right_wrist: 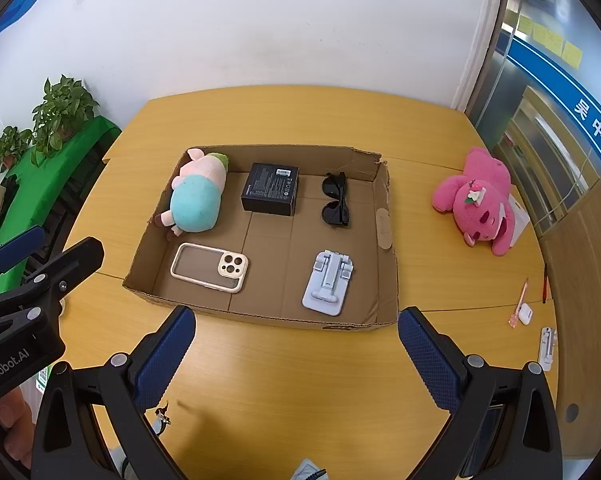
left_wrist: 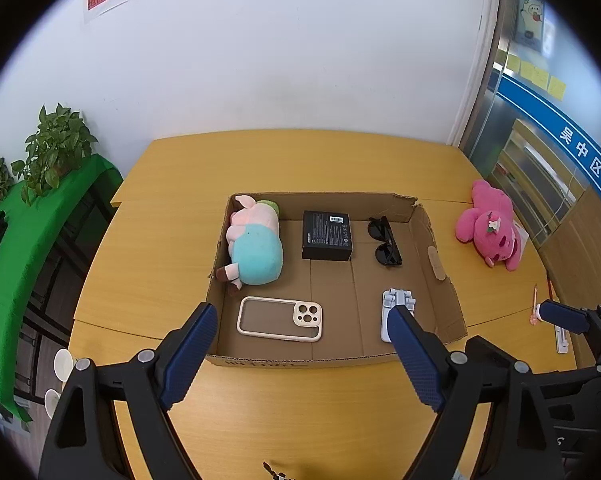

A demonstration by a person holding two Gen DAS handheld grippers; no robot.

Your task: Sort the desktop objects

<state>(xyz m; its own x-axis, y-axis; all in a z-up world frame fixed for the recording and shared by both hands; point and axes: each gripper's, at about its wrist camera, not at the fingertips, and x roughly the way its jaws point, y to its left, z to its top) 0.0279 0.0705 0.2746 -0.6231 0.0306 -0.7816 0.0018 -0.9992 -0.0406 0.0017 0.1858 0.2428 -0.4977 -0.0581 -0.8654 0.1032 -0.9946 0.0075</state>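
Note:
A shallow cardboard box sits mid-table. In it lie a pig plush in teal, a black box, black sunglasses, a cream phone case and a grey phone stand. A pink bear plush lies on the table right of the box. My left gripper is open and empty above the box's near edge. My right gripper is open and empty just short of the box.
A pink pen and white earbud case and a small white stand lie near the table's right edge. Potted plants stand on a green-covered shelf at left. A wall is behind the table, a glass door at right.

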